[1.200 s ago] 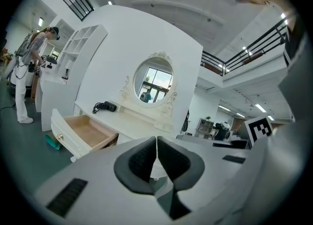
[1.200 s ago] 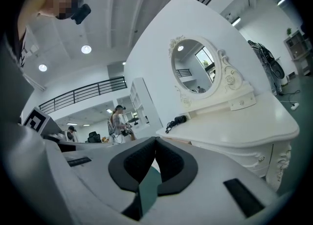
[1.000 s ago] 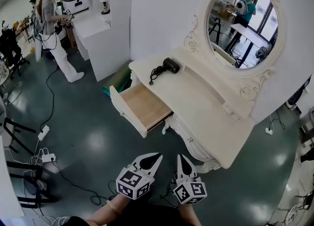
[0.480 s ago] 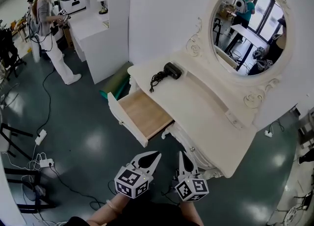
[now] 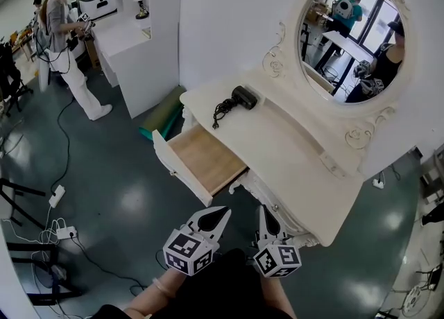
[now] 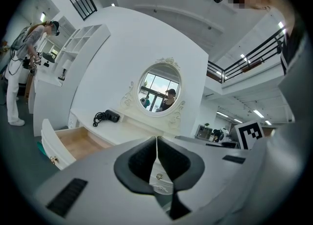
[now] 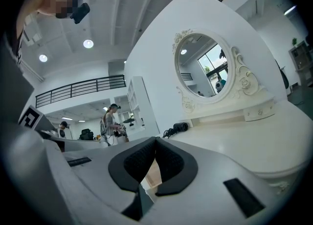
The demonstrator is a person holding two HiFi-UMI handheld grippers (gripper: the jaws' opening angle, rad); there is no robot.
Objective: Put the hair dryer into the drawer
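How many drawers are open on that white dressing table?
1: the drawer, pulled out at the table's end beneath the hair dryer. Any others look shut; some may be hidden.

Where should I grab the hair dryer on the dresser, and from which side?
Probably best to take the hair dryer across its black body, from above on the drawer side. It lies flat, a ledge stands close behind it, and its coiled cord bunches at its left.
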